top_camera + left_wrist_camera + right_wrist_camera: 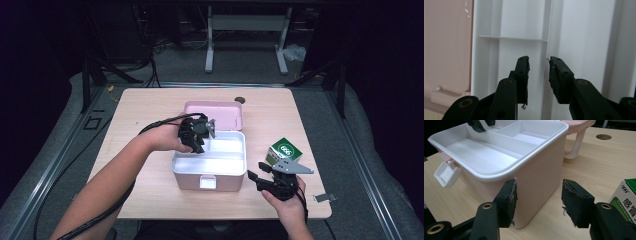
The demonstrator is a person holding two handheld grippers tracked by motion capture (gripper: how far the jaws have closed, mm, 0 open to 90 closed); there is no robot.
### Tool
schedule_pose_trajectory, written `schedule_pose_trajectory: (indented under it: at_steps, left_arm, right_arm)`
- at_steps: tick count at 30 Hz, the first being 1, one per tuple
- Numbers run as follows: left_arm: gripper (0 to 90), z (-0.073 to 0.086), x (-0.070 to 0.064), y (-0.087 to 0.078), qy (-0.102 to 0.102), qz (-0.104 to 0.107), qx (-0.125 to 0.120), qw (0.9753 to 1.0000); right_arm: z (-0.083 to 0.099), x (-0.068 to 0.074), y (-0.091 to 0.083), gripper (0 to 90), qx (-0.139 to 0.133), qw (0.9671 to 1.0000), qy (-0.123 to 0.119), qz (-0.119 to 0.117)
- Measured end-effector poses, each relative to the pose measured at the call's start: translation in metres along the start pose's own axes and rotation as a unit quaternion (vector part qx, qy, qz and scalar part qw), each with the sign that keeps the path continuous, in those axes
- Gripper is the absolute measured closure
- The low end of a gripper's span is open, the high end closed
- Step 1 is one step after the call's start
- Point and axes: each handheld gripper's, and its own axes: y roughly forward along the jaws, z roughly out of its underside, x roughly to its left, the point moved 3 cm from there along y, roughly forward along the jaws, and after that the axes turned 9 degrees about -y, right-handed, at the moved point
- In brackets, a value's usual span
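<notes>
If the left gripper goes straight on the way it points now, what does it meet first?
Probably the white tray inside the pink box: the left gripper, open, points at the thin divider wall between compartments. Depth is uncertain.

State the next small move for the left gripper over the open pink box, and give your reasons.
Probably close the jaws on the divider of the white tray. The left gripper hovers inside the pink box, jaws open, straddling the thin divider wall but not yet gripping it.
</notes>
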Motion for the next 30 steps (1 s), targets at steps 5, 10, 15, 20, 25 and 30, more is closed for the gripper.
schedule_pose_trajectory:
  at_steps: [5, 10, 15, 20, 25, 30]
  left_arm:
    - [72.4, -0.008, 0.000, 0.008, -0.001, 0.009, 0.029, 0.9995]
    - [75.1, -0.015, -0.002, 0.014, 0.004, 0.017, 0.049, 0.9986]
    - [78.2, -0.019, -0.003, 0.023, 0.021, 0.019, 0.083, 0.9962]
    - [81.9, -0.023, -0.004, 0.024, 0.024, 0.027, 0.085, 0.9957]
    - [87.2, -0.025, -0.005, 0.024, 0.029, 0.031, 0.090, 0.9950]
    - [87.8, -0.024, -0.003, 0.024, 0.026, 0.041, 0.088, 0.9950]
  right_arm:
    - [0.001, -0.001, 0.000, 45.8, 0.000, 1.0000, 0.001, 0.000]
    - [0.002, -0.003, 0.000, 45.8, 0.001, 1.0000, 0.003, 0.000]
    - [0.002, -0.003, 0.001, 45.8, 0.001, 1.0000, 0.005, 0.000]
    - [0.003, -0.004, 0.001, 45.8, 0.002, 1.0000, 0.005, 0.000]
    - [0.004, -0.004, 0.001, 45.8, 0.001, 1.0000, 0.008, -0.001]
    - [0.004, -0.005, 0.000, 45.8, 0.000, 1.0000, 0.009, -0.001]
